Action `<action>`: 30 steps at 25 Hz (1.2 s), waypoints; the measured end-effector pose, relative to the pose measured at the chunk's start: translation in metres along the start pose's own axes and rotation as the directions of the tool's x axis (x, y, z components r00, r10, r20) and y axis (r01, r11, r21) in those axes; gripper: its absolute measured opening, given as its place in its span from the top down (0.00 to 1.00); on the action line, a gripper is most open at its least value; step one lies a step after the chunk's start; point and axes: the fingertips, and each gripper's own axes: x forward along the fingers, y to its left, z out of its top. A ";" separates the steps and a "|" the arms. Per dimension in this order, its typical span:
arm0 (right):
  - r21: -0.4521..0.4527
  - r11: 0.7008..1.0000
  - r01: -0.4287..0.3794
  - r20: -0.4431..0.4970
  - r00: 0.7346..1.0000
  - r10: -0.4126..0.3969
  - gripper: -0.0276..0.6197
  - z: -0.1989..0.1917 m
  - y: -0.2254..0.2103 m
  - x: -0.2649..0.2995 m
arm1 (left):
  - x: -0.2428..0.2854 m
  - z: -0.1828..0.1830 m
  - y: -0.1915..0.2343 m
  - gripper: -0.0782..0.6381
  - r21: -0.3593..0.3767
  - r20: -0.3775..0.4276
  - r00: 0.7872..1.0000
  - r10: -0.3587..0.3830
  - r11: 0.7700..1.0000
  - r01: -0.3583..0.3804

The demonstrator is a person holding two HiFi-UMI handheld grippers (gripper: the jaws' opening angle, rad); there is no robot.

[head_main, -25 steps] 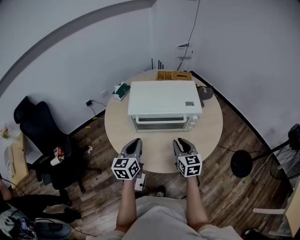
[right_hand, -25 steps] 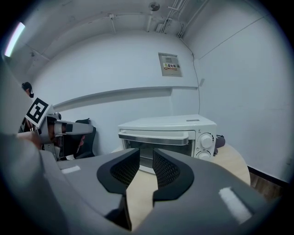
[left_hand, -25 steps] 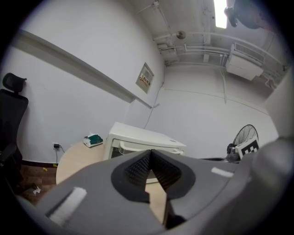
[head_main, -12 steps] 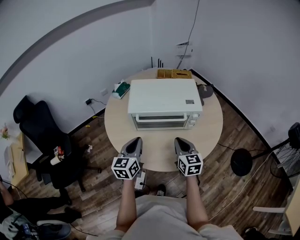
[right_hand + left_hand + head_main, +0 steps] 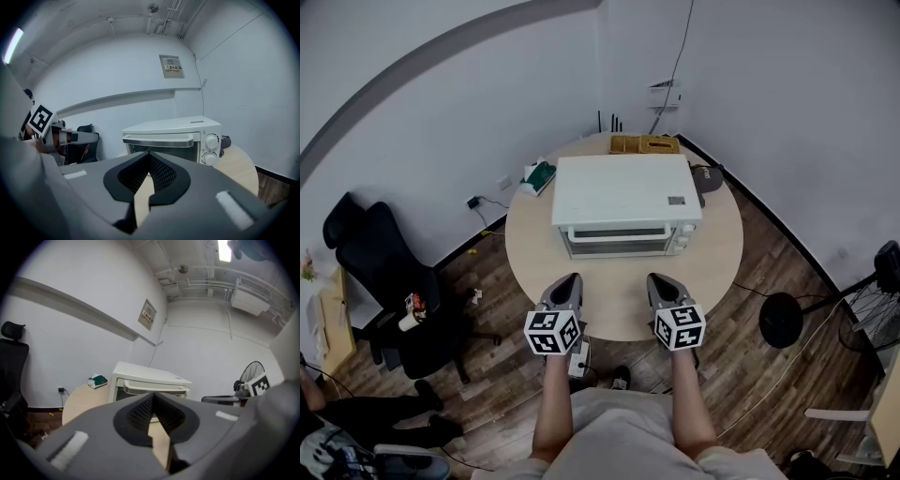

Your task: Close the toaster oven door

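Observation:
A white toaster oven [image 5: 623,202] stands in the middle of the round table, its front towards me. Its glass door [image 5: 616,240] stands upright against the oven's front, handle along the top, and looks closed. The oven also shows ahead in the left gripper view [image 5: 150,383] and in the right gripper view [image 5: 173,133], with two knobs [image 5: 210,150] at its right. My left gripper [image 5: 570,279] hangs over the table's near edge, shut and empty. My right gripper [image 5: 656,279] hangs beside it, level with it, also shut on nothing. Neither touches the oven.
The beige round table [image 5: 619,305] has bare top between the grippers and the oven. A green box [image 5: 539,175] lies at the back left, a wooden tray [image 5: 645,144] at the back, a dark object [image 5: 709,176] at the right. A black office chair [image 5: 384,272] stands left, a fan base [image 5: 780,321] right.
The right gripper's jaws have closed from wide apart to shut. Both grippers stay in about the same place near the table's front edge.

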 end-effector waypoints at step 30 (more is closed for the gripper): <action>-0.020 1.000 0.006 -0.013 1.000 -0.006 0.96 0.000 0.004 0.004 | 0.002 0.000 0.003 0.81 0.023 -0.024 1.000 0.002 1.000 -0.001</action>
